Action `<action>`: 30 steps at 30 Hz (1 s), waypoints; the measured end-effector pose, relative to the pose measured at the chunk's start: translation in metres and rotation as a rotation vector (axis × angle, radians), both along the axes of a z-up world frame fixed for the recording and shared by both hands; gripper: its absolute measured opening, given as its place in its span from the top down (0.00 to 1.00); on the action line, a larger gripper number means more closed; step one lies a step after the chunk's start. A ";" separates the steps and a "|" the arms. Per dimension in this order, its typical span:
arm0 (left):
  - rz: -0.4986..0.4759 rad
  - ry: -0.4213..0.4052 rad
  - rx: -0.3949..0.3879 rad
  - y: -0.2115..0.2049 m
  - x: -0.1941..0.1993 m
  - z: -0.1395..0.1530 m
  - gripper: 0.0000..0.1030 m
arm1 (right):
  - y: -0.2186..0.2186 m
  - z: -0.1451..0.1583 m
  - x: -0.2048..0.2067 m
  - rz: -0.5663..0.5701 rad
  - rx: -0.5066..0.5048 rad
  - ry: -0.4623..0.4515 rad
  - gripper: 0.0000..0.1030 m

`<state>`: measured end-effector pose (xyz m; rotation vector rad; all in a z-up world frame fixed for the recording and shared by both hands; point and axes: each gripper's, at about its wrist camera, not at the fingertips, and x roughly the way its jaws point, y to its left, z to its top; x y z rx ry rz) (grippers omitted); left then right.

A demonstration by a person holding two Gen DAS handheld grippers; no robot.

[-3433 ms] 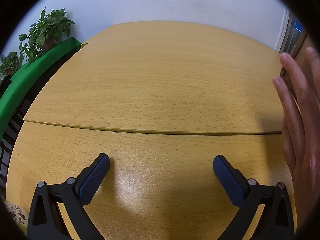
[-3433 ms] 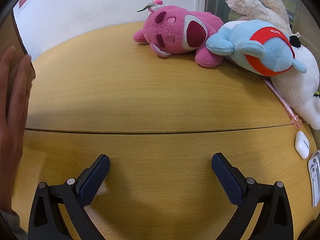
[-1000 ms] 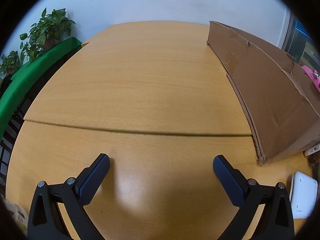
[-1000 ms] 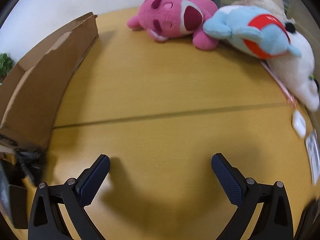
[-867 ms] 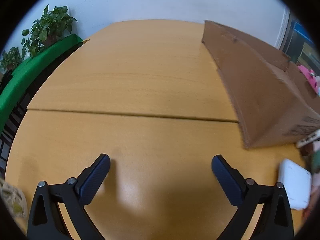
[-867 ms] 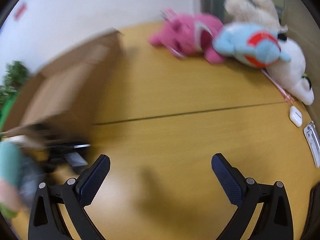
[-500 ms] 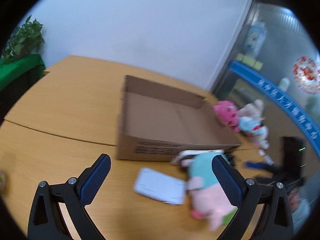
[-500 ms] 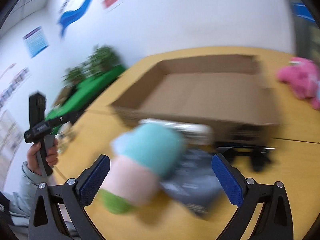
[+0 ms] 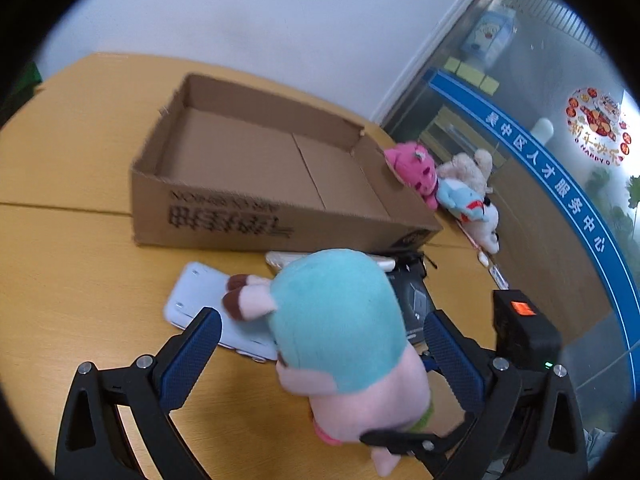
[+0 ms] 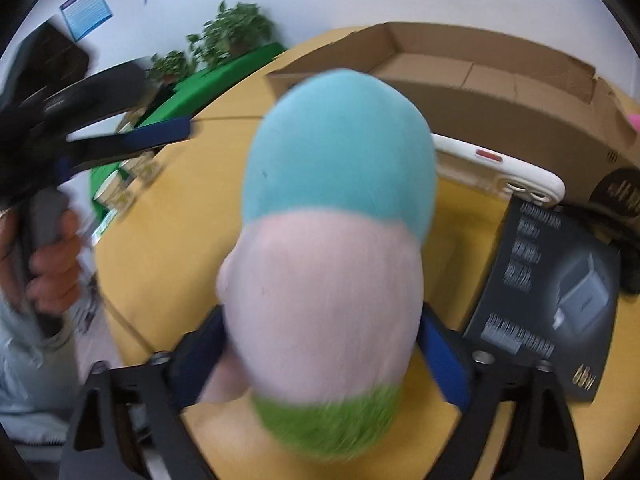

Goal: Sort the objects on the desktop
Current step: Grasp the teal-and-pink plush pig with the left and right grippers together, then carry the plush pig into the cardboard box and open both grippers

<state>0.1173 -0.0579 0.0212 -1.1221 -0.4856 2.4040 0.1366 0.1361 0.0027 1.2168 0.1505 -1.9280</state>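
Observation:
A plush toy [image 9: 340,340] with a teal top, pink body and green base [image 10: 332,248] stands on the wooden table in front of an open cardboard box [image 9: 248,220]. My right gripper [image 10: 320,340] reaches down over it. Its jaws are closing, and the pads lie against the pink sides. In the left wrist view its black housing [image 9: 520,332] shows at the right of the toy. My left gripper [image 9: 322,356] is open and hangs in front of the toy without touching it. The right wrist view shows it blurred at the upper left, in a person's hand [image 10: 48,264].
A flat white device [image 9: 196,300], a white case [image 10: 500,168] and a black product box [image 10: 552,280] lie around the toy. Pink [image 9: 412,168], blue [image 9: 460,200] and white [image 9: 488,220] plush toys sit beyond the box [image 10: 500,92]. Green planters [image 10: 224,76] border the table's [image 9: 60,280] far side.
Both views swung from bare tabletop to the box and the clutter in front of it. The teal and pink toy came between the right jaws, which have narrowed onto it.

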 end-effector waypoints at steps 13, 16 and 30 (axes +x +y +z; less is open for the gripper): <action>-0.119 -0.138 0.134 0.049 -0.012 -0.041 0.30 | 0.022 -0.011 0.020 0.016 -0.068 -0.087 0.24; -0.108 -0.065 0.102 0.049 -0.012 -0.011 0.32 | 0.024 0.004 0.021 0.010 -0.111 -0.067 0.28; -0.103 0.536 -0.123 0.052 -0.088 0.272 0.32 | 0.005 0.263 -0.064 0.037 -0.336 0.480 0.29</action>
